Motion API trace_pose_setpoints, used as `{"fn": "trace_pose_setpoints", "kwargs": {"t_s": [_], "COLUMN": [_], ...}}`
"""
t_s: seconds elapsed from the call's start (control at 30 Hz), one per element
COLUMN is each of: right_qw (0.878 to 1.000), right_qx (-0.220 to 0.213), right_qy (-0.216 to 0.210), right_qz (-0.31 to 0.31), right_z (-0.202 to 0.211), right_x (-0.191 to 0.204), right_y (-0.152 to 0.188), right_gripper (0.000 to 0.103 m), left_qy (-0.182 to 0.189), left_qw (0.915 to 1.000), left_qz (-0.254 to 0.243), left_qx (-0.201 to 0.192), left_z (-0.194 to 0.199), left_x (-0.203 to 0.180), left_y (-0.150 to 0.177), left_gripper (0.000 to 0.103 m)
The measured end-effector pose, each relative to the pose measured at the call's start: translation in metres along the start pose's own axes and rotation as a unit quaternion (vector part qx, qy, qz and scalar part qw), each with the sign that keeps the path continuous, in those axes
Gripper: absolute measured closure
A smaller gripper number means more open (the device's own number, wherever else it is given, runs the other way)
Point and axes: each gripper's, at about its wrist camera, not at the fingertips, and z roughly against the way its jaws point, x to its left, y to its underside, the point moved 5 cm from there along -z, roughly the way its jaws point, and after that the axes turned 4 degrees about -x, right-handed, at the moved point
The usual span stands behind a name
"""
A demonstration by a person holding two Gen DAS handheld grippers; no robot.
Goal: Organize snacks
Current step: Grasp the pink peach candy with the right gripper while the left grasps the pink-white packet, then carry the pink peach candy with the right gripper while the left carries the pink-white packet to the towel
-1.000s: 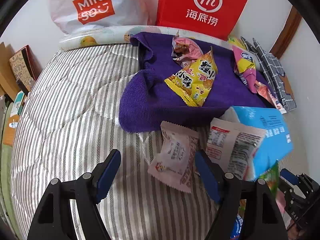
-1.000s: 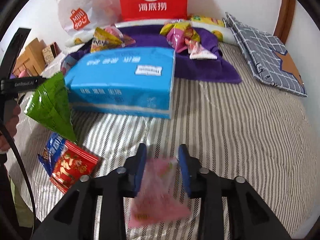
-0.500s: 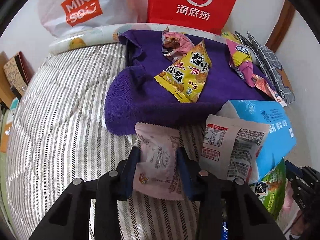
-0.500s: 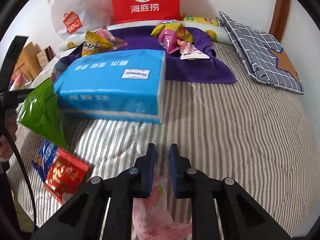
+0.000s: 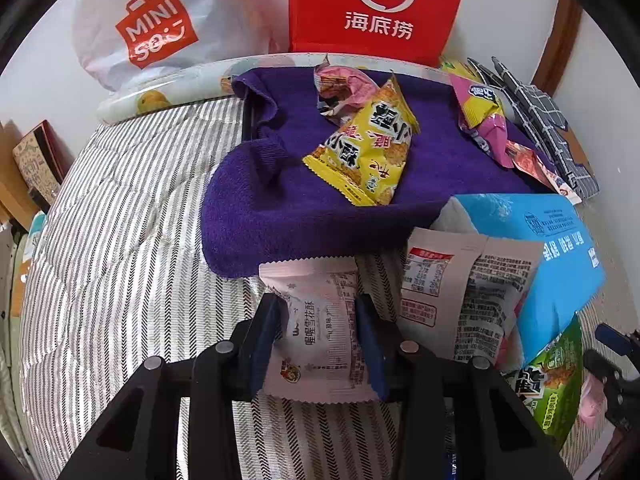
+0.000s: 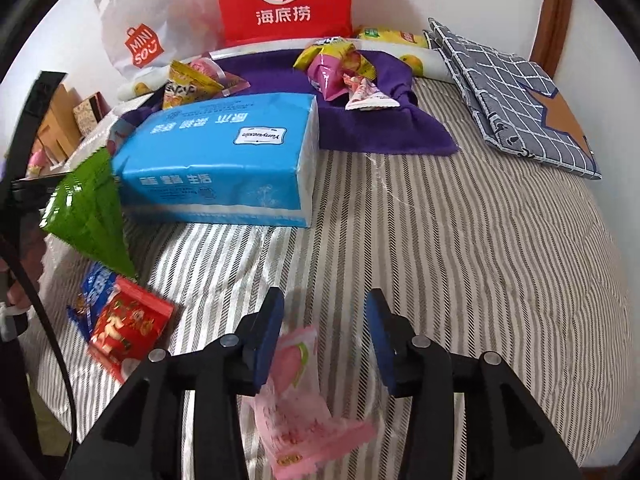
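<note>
Pale-pink packet (image 5: 316,328) sits clamped upright in the left gripper (image 5: 316,340), just short of the purple towel (image 5: 280,200) (right gripper (image 6: 324,336) has just been opening, pink pouch (image 6: 298,392) loose between).

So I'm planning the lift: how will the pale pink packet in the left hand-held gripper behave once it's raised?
The pale pink packet is a thin film pouch, so probably light. The left hand-held gripper pinches only its middle, so both crimped ends may droop. Glossy film could slip if tugged.
</note>
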Motion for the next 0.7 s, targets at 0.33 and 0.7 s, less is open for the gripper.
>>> {"fn": "trace_pose_setpoints", "kwargs": {"t_s": [0.33, 0.7], "right_qw": [0.999, 0.998], "right_qx": [-0.004, 0.009], "right_qy": [-0.040, -0.028], "right_qz": [0.030, 0.062], "right_z": [0.019, 0.015], "right_x": [0.019, 0.030], "right_y": [0.018, 0.038], "right_gripper": [0.049, 0.063], "left_qy": [0.021, 0.018], "left_qw": [0.9993, 0.9991], "left_qz": [0.032, 0.032], "left_qx": [-0.001, -0.019], "left_z": [0.015, 0.045], "left_x": [0.007, 0.005], "left_y": [0.005, 0.010], "left_gripper": [0.068, 0.068]}}
